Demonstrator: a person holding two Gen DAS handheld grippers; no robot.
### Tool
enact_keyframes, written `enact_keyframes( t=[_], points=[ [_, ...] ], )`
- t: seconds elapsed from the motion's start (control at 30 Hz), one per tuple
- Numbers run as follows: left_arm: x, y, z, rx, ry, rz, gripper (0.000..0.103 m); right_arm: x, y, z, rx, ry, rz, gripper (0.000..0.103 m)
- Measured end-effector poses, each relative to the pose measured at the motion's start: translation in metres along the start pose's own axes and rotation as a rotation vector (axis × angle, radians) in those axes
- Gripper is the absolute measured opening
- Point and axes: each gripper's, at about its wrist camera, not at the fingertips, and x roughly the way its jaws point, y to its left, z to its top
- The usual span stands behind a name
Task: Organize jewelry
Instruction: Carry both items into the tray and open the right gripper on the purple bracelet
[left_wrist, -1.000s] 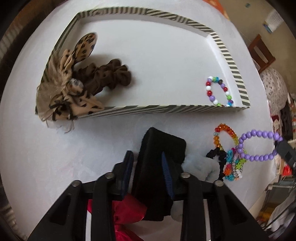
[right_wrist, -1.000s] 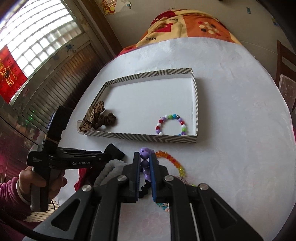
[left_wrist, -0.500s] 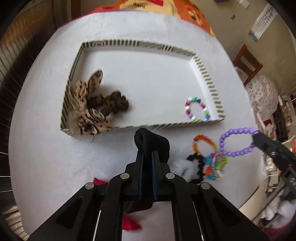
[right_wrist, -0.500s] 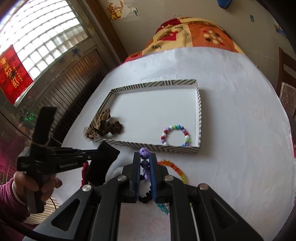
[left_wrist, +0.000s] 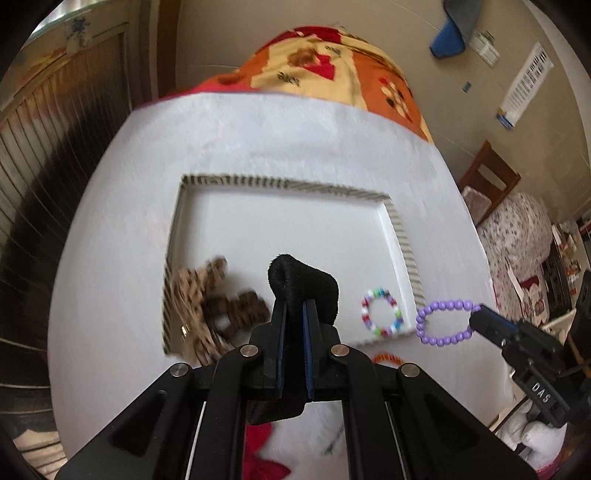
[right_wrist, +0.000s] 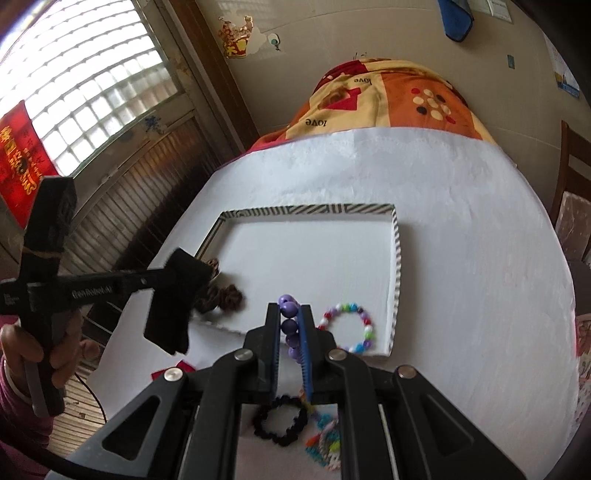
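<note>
Left gripper (left_wrist: 294, 325) jaws clenched on a soft, limp black hair band (left_wrist: 304, 291). Right gripper (right_wrist: 290, 332) jaws grasp the purple bead bracelet (right_wrist: 289, 325) (light, hard, likely slippery) across its strand.

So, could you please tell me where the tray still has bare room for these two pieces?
The striped tray is bare across its middle and far half, between the brown scrunchie at the near-left corner and the multicolour bead bracelet at the near-right. Those near corners are crowded.

Left wrist: raised above the tabletop (left_wrist: 258, 147), facing the tray (left_wrist: 400, 236).
Right wrist: alongside, same heading.
Shared: tray (right_wrist: 397, 258).
</note>
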Motion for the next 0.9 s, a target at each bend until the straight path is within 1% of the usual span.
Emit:
enact_keyframes(
  t=[0.2,0.33,0.47,0.67,0.8,0.9],
  points=[
    [0.023,0.022,0.036,-0.039,-0.002,0.029,0.0,0.034,-0.013,0.022,0.02,0.031,-0.025,0.01],
    [0.039,0.031,0.053,-0.063,0.01,0.027,0.0,0.056,-0.019,0.032,0.039,0.054,-0.027,0.01],
    [0.063,0.033,0.068,-0.079,0.044,0.015,0.0,0.077,-0.025,0.039,0.057,0.081,-0.027,0.01],
    [0.091,0.011,0.069,-0.052,0.1,-0.028,0.0,0.1,-0.036,0.042,0.085,0.119,-0.026,0.01],
    [0.103,-0.005,0.061,-0.027,0.139,-0.055,0.0,0.11,-0.045,0.047,0.103,0.131,-0.03,0.01],
    [0.111,-0.007,0.049,-0.035,0.17,-0.065,0.0,0.117,-0.045,0.055,0.101,0.138,-0.023,0.01]
  ],
)
